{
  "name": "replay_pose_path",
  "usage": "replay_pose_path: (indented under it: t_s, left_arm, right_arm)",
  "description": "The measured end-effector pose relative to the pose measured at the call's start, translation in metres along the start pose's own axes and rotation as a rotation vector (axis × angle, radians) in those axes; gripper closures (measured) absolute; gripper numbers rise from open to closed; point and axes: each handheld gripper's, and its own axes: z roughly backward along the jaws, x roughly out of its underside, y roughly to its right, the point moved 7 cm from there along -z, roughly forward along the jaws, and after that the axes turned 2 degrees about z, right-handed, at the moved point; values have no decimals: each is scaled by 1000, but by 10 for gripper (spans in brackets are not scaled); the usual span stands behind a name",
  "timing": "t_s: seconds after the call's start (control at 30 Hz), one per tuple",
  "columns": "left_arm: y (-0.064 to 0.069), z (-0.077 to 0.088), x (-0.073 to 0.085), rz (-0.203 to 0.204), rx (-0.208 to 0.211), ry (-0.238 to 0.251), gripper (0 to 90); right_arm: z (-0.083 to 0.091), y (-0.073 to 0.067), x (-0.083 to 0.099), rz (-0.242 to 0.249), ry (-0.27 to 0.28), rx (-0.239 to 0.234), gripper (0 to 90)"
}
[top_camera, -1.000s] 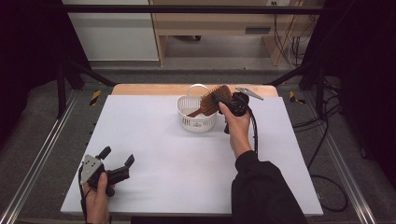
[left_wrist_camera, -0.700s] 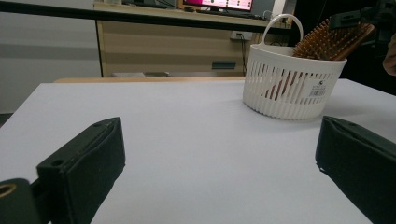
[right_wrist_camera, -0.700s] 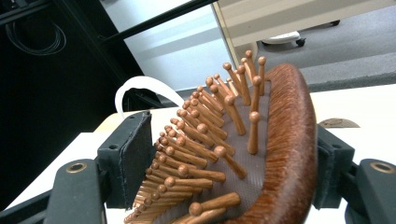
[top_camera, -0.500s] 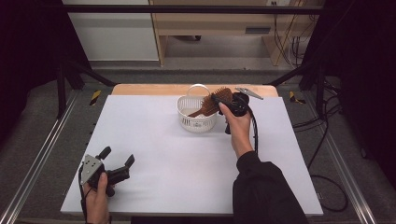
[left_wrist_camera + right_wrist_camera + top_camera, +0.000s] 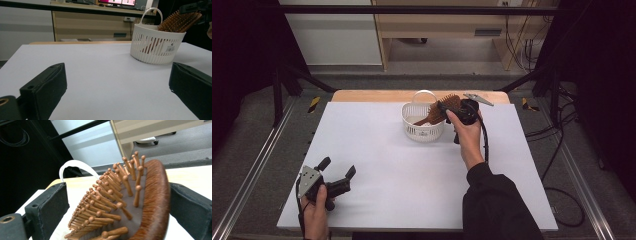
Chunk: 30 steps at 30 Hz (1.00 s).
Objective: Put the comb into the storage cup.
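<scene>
Currently my right gripper (image 5: 451, 108) fingers hold the brush (image 5: 441, 111) tilted over the basket (image 5: 424, 129), centre frame; letting go could tip it. Left gripper (image 5: 333, 173) fingers wide, lower left.

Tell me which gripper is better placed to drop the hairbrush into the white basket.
Right. The right gripper already clamps the hairbrush over the basket; the left gripper sits open, far off.

Basket (image 5: 423, 125) with hairbrush (image 5: 440, 112) only obstacle, far centre; near table (image 5: 392, 165) open.
</scene>
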Motion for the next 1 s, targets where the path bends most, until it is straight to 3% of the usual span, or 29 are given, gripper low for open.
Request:
replay_pose_path:
  t_s: [0.17,0.57,0.73,1.0]
  left_arm:
    - [0,0,0,0,0,0,15]
    - [0,0,0,0,0,1,15]
    - [0,0,0,-2,0,2,15]
    - [0,0,0,-2,-1,2,15]
  right_arm:
    - [3,2,-2,3,8,15,59]
    - [10,1,-9,93,58,82,69]
    - [13,0,-13,91,81,89,63]
    - [23,-1,-17,148,121,132,79]
